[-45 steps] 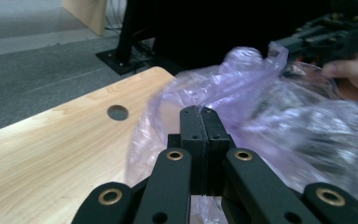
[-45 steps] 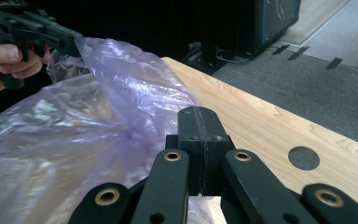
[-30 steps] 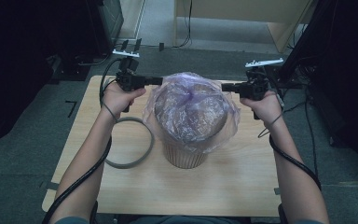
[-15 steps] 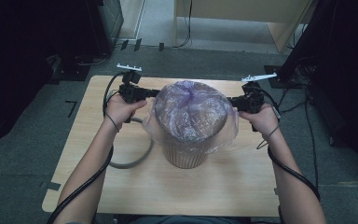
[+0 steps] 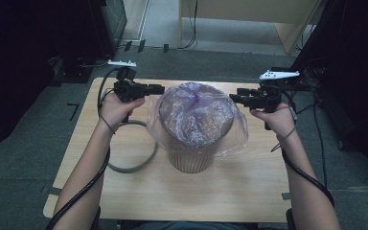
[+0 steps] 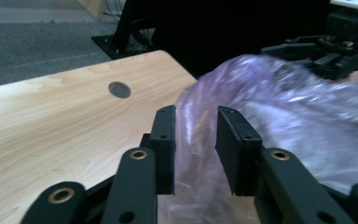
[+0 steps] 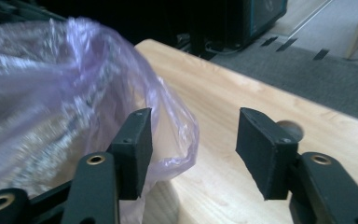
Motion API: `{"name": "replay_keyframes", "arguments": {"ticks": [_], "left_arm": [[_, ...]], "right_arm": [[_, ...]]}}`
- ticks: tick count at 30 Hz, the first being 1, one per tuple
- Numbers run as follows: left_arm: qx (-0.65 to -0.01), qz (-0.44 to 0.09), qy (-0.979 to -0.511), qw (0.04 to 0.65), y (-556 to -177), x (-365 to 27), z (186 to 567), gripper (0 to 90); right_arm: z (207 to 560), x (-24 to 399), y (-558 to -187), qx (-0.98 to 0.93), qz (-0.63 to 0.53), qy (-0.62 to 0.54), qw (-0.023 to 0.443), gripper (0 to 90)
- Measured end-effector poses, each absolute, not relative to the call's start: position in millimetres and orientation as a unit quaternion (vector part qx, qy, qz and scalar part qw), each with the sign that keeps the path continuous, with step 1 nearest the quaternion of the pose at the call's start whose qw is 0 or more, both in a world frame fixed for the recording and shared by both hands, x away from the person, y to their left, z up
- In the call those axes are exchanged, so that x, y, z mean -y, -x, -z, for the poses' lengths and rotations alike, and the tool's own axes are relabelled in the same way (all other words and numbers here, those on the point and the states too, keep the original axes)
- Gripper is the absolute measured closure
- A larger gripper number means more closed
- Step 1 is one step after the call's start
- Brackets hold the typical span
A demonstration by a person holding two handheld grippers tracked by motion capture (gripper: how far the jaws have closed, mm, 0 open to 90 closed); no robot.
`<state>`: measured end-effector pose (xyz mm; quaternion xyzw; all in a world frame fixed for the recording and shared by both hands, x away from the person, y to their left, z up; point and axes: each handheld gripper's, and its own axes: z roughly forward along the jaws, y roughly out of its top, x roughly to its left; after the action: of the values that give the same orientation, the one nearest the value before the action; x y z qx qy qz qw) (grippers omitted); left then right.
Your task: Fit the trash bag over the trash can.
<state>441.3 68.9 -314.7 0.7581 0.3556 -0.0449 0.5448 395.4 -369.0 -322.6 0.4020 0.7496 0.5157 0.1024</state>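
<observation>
A ribbed beige bin (image 5: 189, 160) stands mid-table under a translucent purple plastic bag (image 5: 196, 115) that drapes over its top and flares out round its rim. My left gripper (image 5: 161, 89) points at the bag's left side. Its jaws have just been opening and stand apart in the left gripper view (image 6: 196, 140), with bag film (image 6: 279, 116) in the gap and beyond, not pressed. My right gripper (image 5: 232, 98) points at the bag's right side. Its jaws have also just been opening and stand wide (image 7: 193, 140), the bag's loose edge (image 7: 177, 135) beside one pad.
A grey ring (image 5: 124, 167) lies on the wooden table (image 5: 249, 191) left of the bin, under the left wrist. The table has a round cable hole (image 6: 119, 89) near its far edge. Dark equipment and cables stand on the floor behind the table.
Both grippers went in to the bag's sides, then drew slightly away from them. The bag, stretched between them before, now hangs loose around the bin.
</observation>
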Motion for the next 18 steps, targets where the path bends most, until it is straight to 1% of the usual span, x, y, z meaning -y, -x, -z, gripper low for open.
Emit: {"name": "replay_keyframes", "arguments": {"ticks": [2, 3, 4, 6, 7, 11, 12, 13, 14, 15, 18], "left_arm": [[-0.351, 0.040, -0.762, 0.543, -437, -70, 307, 65.0], [-0.347, 0.039, -0.763, 0.544, -432, -71, 301, 64.9], [-0.347, 0.039, -0.763, 0.544, -432, -71, 301, 64.2], [-0.344, 0.048, -0.763, 0.545, -427, -71, 297, 63.3], [-0.338, 0.054, -0.767, 0.543, -422, -70, 295, 63.0], [-0.332, 0.060, -0.769, 0.543, -415, -70, 296, 63.2], [-0.332, 0.061, -0.768, 0.545, -413, -70, 297, 63.3], [-0.335, 0.064, -0.766, 0.545, -411, -71, 300, 63.4], [-0.335, 0.064, -0.766, 0.545, -411, -71, 300, 63.4], [-0.343, 0.067, -0.762, 0.545, -408, -72, 302, 63.4], [-0.340, 0.073, -0.757, 0.553, -404, -72, 306, 63.1]], "right_arm": [[313, 373, -393, -0.740, -0.530, -0.404, 0.092, 46.2], [308, 373, -391, -0.738, -0.535, -0.402, 0.085, 50.0], [308, 373, -391, -0.738, -0.535, -0.402, 0.085, 50.0], [294, 367, -384, -0.742, -0.544, -0.383, 0.076, 58.6], [291, 364, -383, -0.745, -0.545, -0.377, 0.074, 60.7], [283, 350, -377, -0.760, -0.544, -0.346, 0.074, 64.1], [280, 340, -375, -0.768, -0.546, -0.326, 0.077, 70.7], [279, 335, -374, -0.775, -0.543, -0.312, 0.085, 72.4], [279, 335, -374, -0.775, -0.543, -0.312, 0.085, 72.4], [277, 324, -373, -0.788, -0.531, -0.299, 0.090, 74.0], [271, 308, -376, -0.799, -0.515, -0.302, 0.074, 74.1]]}}
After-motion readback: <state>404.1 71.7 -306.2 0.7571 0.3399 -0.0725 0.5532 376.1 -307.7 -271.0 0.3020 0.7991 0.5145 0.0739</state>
